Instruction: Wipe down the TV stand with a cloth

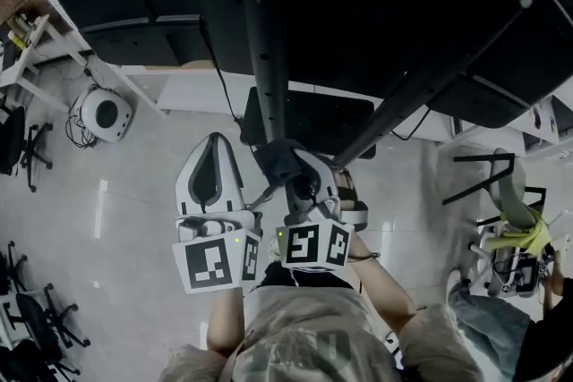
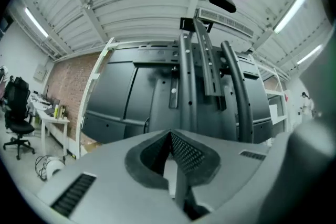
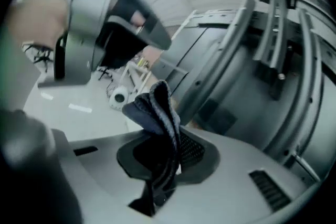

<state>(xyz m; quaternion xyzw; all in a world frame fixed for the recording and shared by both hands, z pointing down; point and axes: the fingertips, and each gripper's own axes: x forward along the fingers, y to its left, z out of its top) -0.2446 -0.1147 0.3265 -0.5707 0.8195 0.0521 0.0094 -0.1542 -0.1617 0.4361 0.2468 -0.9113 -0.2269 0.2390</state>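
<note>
Right claw (image 3: 176, 140) clamped on dark cloth (image 3: 155, 105), left claw (image 2: 171, 140) closed, empty, facing black TV stand (image 2: 190, 76)

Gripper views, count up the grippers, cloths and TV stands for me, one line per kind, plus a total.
Grippers: 2, the left gripper shut with nothing in it, the right gripper shut on the cloth
Cloth: 1
TV stand: 1
Total: 4
</note>
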